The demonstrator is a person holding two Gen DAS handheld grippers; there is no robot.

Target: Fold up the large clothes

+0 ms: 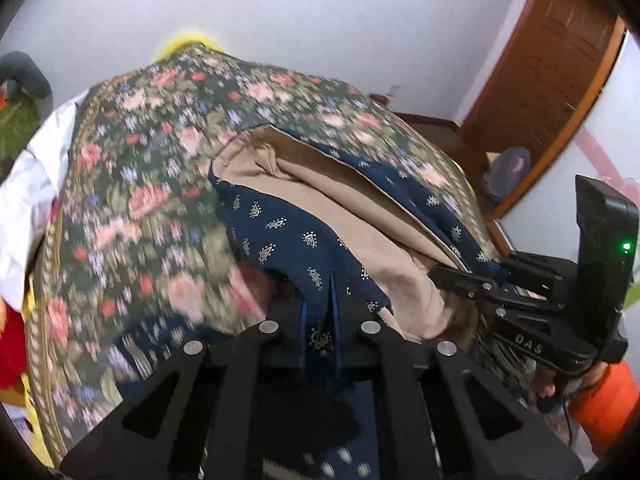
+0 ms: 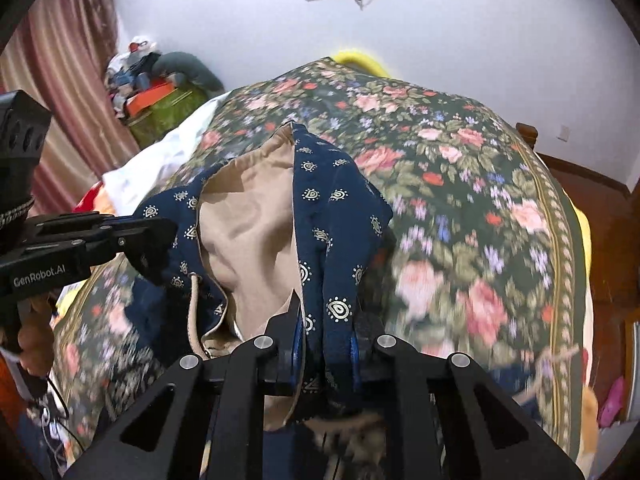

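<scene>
- The left gripper (image 1: 319,330) is clamped on a fold of the navy garment (image 1: 280,236), the cloth pinched between its 2 blue-edged fingers (image 1: 334,320).
- The right gripper (image 2: 325,344) is likewise closed on the same garment's edge, navy cloth bunched between its 2 fingers (image 2: 297,336).
- The garment is dark blue with small cream paisley motifs and a plain tan lining (image 2: 248,216); a light drawstring (image 2: 194,304) hangs along its inner edge.
- It stretches away from both grippers, lifted at the near end and draped open so the lining faces up, the far end resting on the floral bedspread (image 2: 460,184).
- In the left wrist view the right gripper grips the garment's right edge; in the right wrist view the left gripper holds its left edge.
- Behind the bed: a white wall (image 1: 340,32), a wooden door (image 1: 552,64), and a striped curtain (image 2: 68,64).
</scene>
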